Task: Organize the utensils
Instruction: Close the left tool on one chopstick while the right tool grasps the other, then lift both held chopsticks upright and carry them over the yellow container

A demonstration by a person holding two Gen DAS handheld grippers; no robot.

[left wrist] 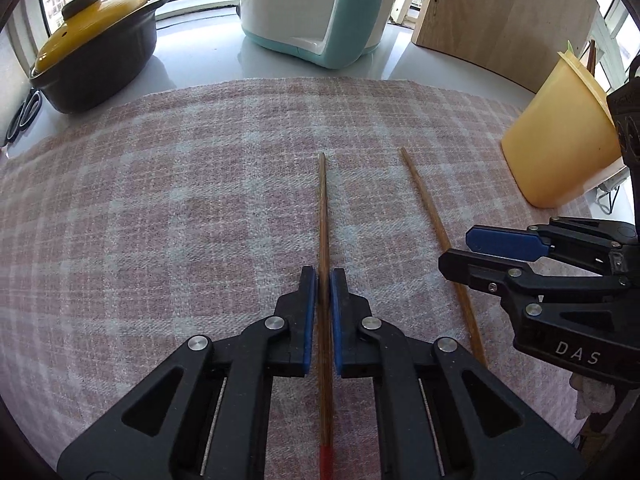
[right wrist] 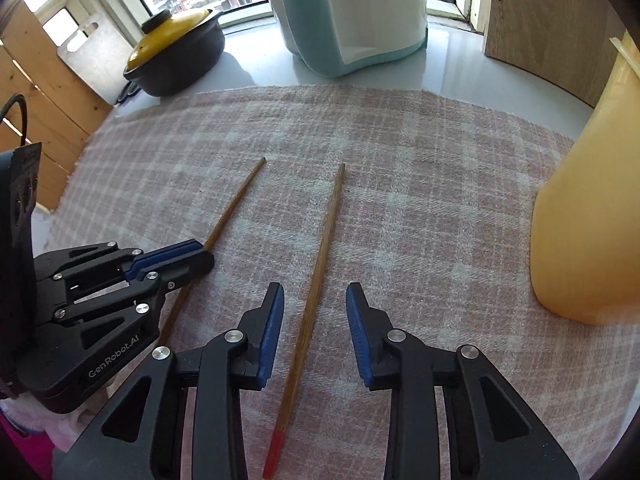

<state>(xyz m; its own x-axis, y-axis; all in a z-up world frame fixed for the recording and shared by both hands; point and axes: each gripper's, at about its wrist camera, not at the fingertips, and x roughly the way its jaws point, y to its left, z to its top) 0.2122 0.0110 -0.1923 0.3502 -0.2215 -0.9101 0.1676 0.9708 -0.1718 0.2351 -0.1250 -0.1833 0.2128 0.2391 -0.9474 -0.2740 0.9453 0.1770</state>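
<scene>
on the far left of the counter we see a black pot with a yellow lid, and behind it, toward the window, a teal and white appliance. a pink checked cloth covers the counter in front of them.

our left gripper has its blue pads drawn in tight against the left chopstick, which runs straight between them and lies along the cloth; its red end shows below the jaws. from the right wrist view this same gripper sits closed over that chopstick.

just beside it, to the right, the second chopstick lies flat on the cloth, red tip toward us, and the two sticks are apart, angling slightly away from each other. our right gripper hangs over this one with its jaws spread wide, a pad on each side of the stick and neither touching it.

at the far right stands a yellow utensil holder on the cloth's edge, with a wooden board leaning behind it.
</scene>
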